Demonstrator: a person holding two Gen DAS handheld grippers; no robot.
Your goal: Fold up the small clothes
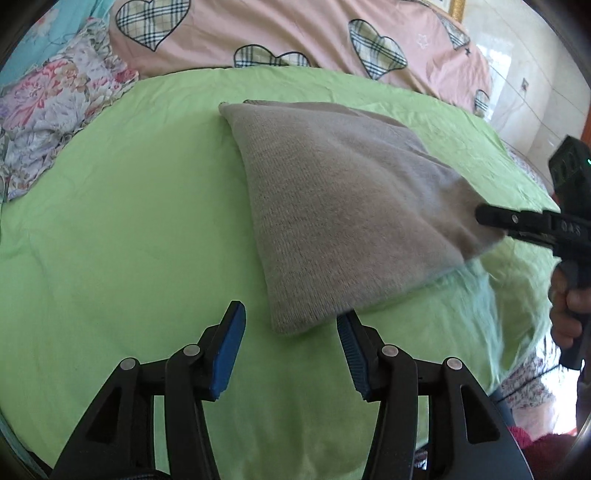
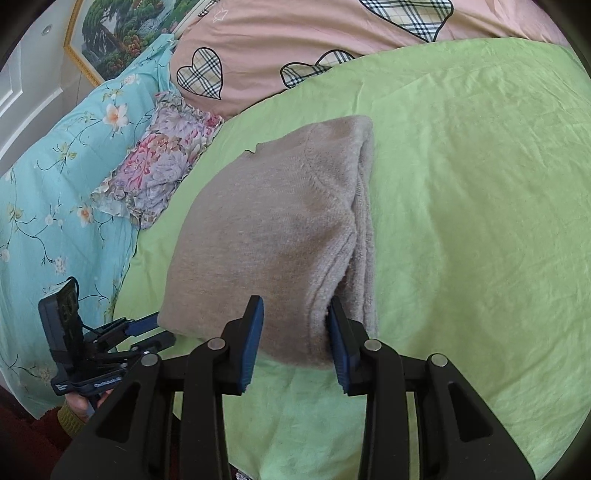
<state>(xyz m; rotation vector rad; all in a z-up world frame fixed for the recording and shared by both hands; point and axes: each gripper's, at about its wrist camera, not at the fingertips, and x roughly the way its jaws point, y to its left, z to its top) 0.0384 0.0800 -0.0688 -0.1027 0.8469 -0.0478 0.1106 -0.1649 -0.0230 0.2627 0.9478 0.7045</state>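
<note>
Item: folded grey sweater (image 1: 343, 206) on green sheet (image 1: 129, 240) of the bed, both grippers at its near edge.

Left gripper (image 1: 291, 354): fingers apart, nothing between them, sweater's near corner just ahead. Right gripper (image 2: 295, 343): fingers apart, straddling the sweater's near corner where the layers stack; one pad (image 2: 336, 328) touches the knit, but we see no firm clamp. We judge the fold nearly complete; to finish well, we would square the layered edges and press the stack flat without dragging the sheet. Containers: none in view. Pillow (image 2: 162, 162) and quilt (image 1: 295, 33) lie beyond.
</note>
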